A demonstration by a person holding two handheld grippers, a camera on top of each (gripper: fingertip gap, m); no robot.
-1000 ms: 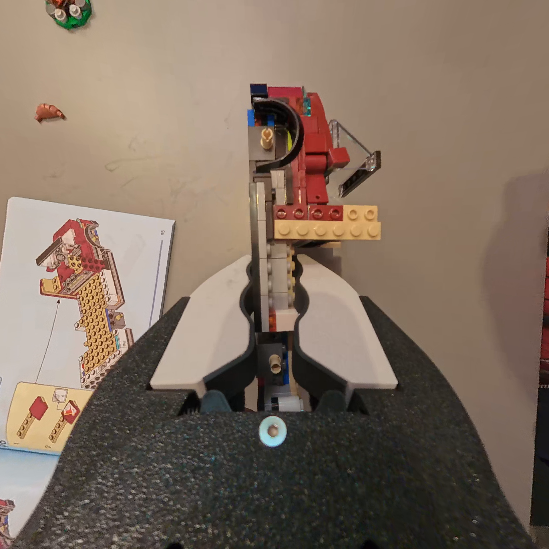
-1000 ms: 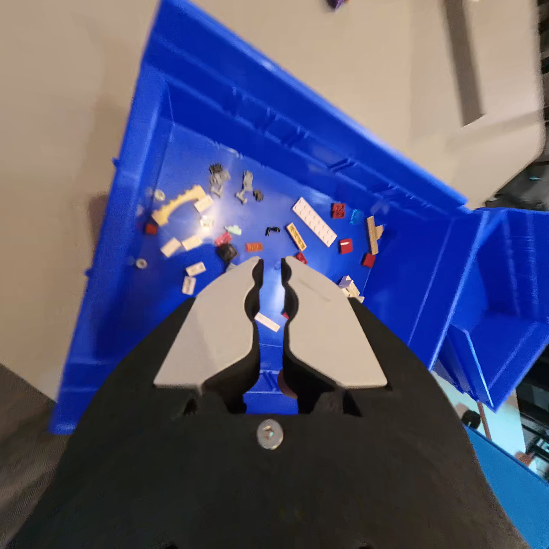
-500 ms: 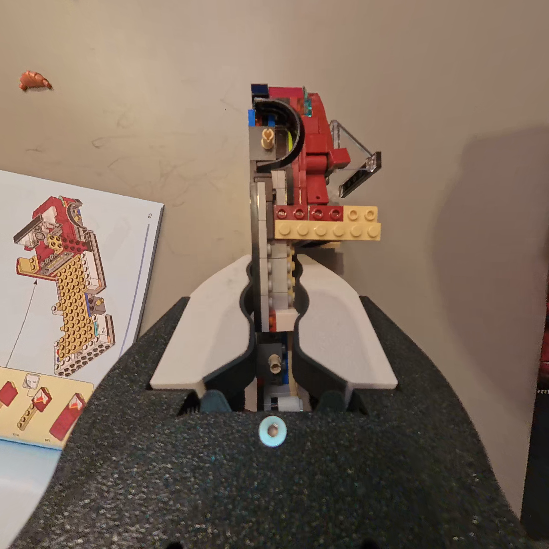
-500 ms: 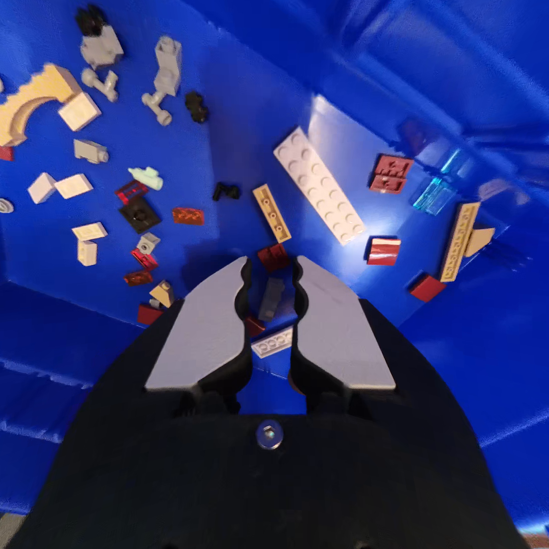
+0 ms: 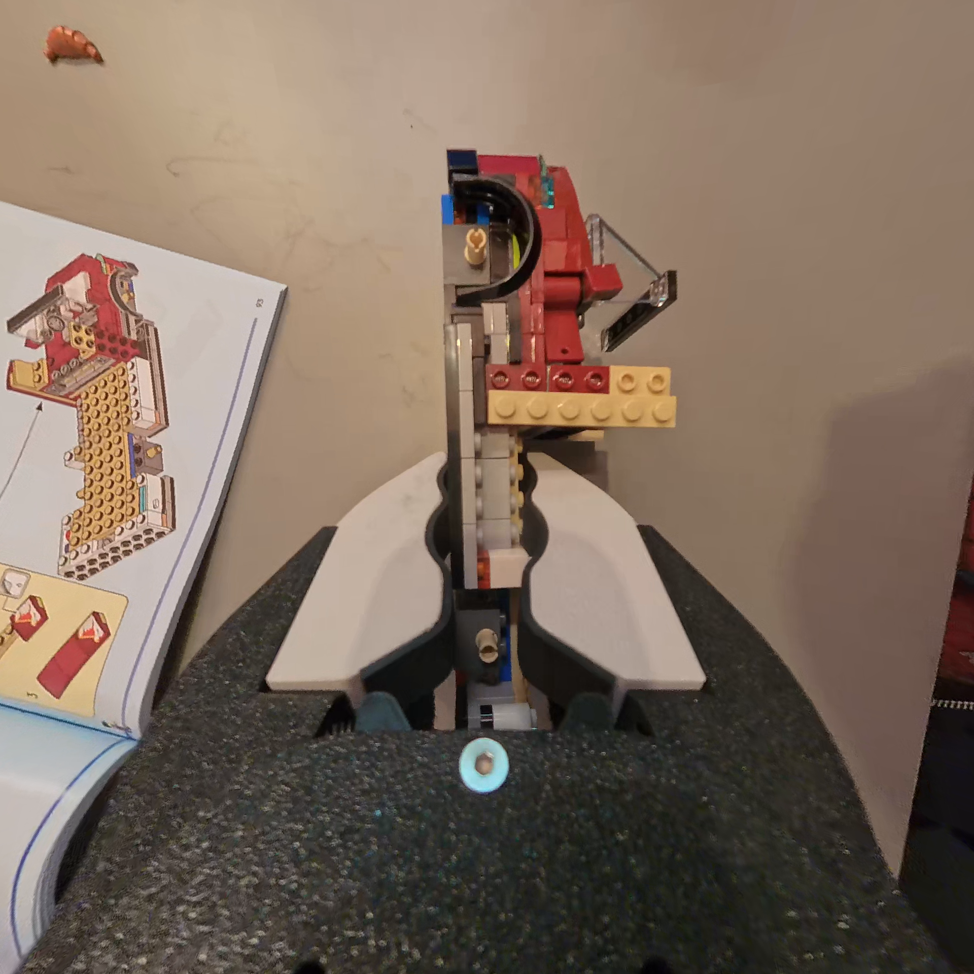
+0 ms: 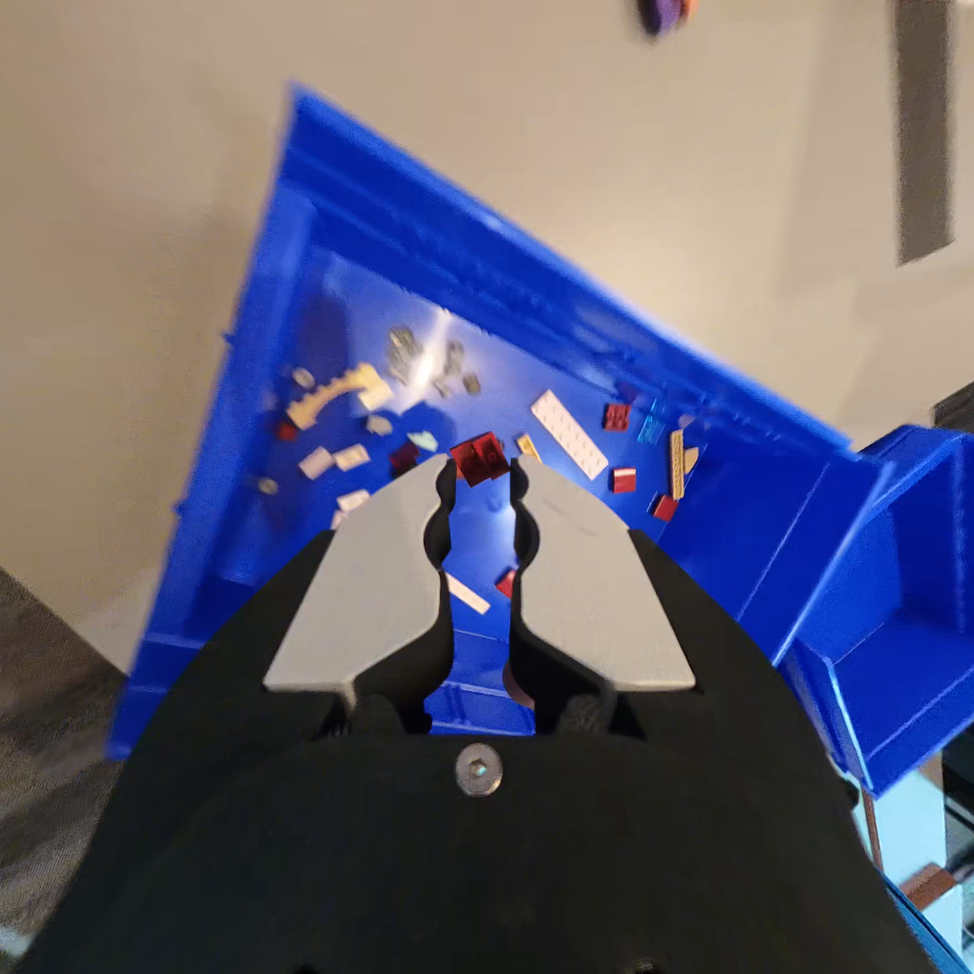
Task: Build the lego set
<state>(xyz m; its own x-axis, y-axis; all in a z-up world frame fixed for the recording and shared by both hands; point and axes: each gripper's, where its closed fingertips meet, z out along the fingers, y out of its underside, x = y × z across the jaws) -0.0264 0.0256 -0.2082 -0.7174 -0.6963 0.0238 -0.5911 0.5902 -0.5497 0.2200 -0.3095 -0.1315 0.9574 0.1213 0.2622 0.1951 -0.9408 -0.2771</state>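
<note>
While a partly built brick model (image 5: 506, 421) stands upright between its fingers, the left gripper (image 5: 487, 464) is clamped on the model's narrow grey and tan lower section, with both pads pressed against its sides. Above the fingertips a dark red body, a black curved piece, a clear angled panel (image 5: 627, 279) and a tan studded plate (image 5: 580, 408) jutting to the right are seen. The model is held over a beige table (image 5: 764, 158). To the left, an open instruction booklet (image 5: 132, 448) lies flat on the table, and a small brown piece (image 5: 71, 45) rests at the far left.

The right gripper (image 6: 479, 464) is held above a blue bin (image 6: 474, 253), and a small dark red brick (image 6: 479, 458) is pinched at its very fingertips, tilted, clear of the bin floor. The view is blurred, so the contact of the right pad is less plain than that of the left one. Scattered loose pieces lie on the bin floor: a white plate (image 6: 569, 435) to the right, a tan arch (image 6: 332, 395) to the far left, further red, tan and grey bits around them. A second blue bin (image 6: 896, 606) is set just beside the first, on the right.
</note>
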